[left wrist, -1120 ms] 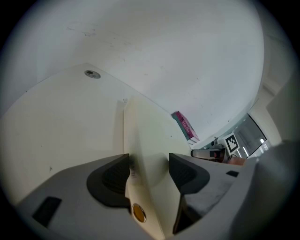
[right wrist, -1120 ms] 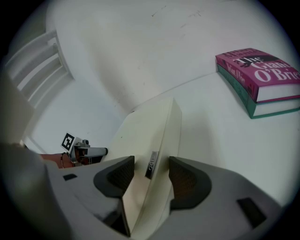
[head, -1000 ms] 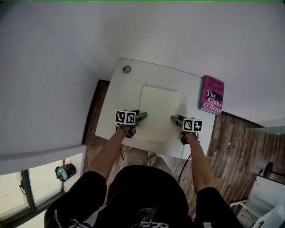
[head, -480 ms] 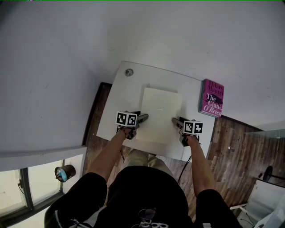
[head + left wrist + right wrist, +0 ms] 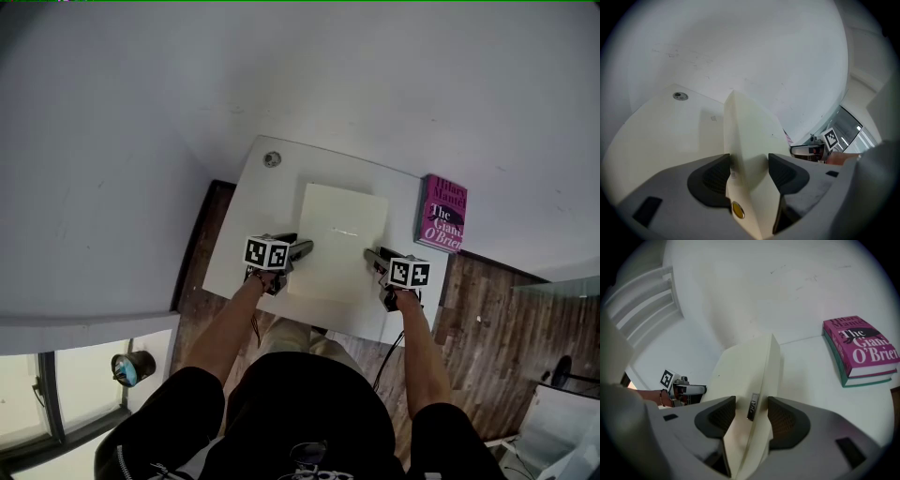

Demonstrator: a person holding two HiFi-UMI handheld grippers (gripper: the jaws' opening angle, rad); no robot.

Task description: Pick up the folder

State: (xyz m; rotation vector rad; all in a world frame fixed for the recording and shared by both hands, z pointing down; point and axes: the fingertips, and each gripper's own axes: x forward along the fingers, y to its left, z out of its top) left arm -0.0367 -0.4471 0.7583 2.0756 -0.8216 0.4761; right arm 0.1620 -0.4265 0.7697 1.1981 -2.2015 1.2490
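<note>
Folder [image 5: 336, 242]: cream, flat, spanning between your two grippers above the white desk [image 5: 251, 211]. Judged just clear of the top. Left gripper [image 5: 298, 250] is clamped on the folder's left edge and right gripper [image 5: 375, 258] on its right edge. Each gripper view shows the cover filling the gap between the pads. Right jaws have just been closing a little, with the folder's edge between them.

Risks, as judged:
- Both holds sit nearer your end than the middle of the long sides, so much of the folder hangs forward of the pads. Tilt the far end down and it could droop or pivot out.
- Covers look smooth. A light pinch on one side may let that edge slide free, and the folder would swing on the other gripper.
- If your hands drift apart or together, the folder will be pulled off one set of pads or will bow. Hold the spacing.
- Uneven lift would twist it.
- Pink book [image 5: 442, 214] lies at the desk's right end, near the right gripper. A sideways swing could clip it.
</note>
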